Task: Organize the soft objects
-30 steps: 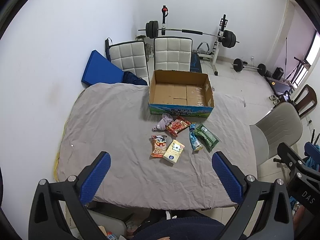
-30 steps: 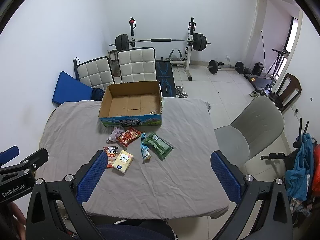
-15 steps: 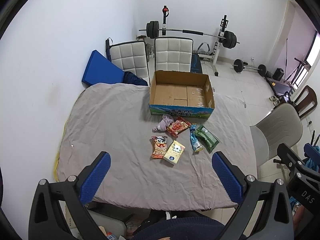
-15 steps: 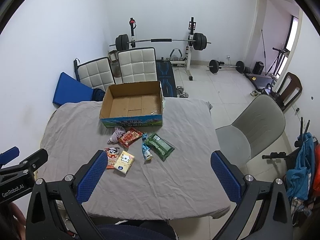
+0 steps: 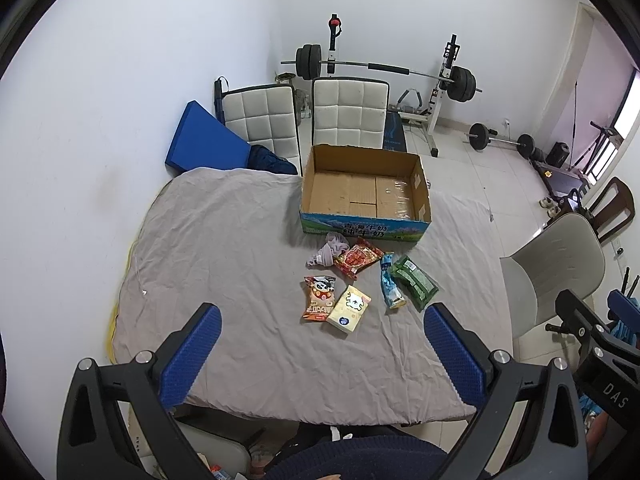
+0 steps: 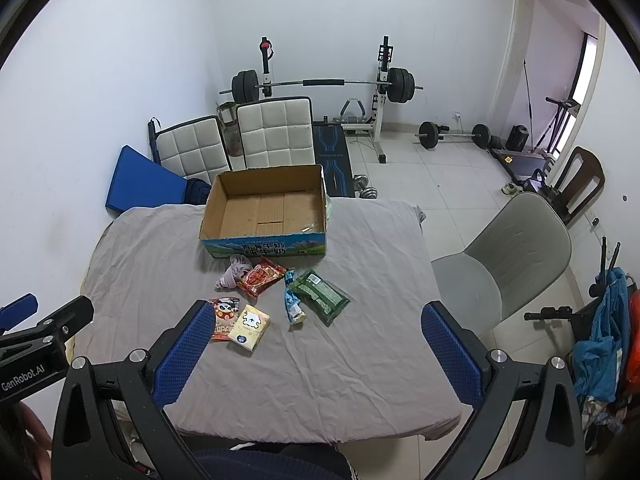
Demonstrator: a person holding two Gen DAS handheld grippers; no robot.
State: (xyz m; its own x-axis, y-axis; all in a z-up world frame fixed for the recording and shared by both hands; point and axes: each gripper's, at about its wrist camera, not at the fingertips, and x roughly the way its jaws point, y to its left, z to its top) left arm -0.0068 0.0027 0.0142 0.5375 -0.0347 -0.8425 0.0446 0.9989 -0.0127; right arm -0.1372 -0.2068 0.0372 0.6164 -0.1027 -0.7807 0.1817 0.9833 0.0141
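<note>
An open, empty cardboard box (image 5: 364, 194) (image 6: 266, 210) stands at the far side of a table under a grey cloth (image 5: 224, 264) (image 6: 360, 360). In front of it lie a crumpled grey cloth (image 5: 326, 250) (image 6: 232, 274), a red snack bag (image 5: 357, 258) (image 6: 260, 278), a blue packet (image 5: 389, 286) (image 6: 292, 302), a green packet (image 5: 414, 282) (image 6: 322, 296), an orange cartoon snack bag (image 5: 319, 298) (image 6: 224, 316) and a yellow tissue pack (image 5: 349, 309) (image 6: 250, 324). My left gripper (image 5: 320, 352) and right gripper (image 6: 316, 352) are both open and empty, held above the near table edge.
Two white padded chairs (image 5: 348, 114) and a blue mat (image 5: 200, 142) stand behind the table. A grey chair (image 6: 516, 256) is at the right side. A barbell rack (image 6: 324, 84) and weights are at the back wall. The right gripper shows at the left wrist view's right edge (image 5: 592, 344).
Both views have shifted slightly; the table and objects sit a touch lower and closer in frame. Nothing on the table has moved.
</note>
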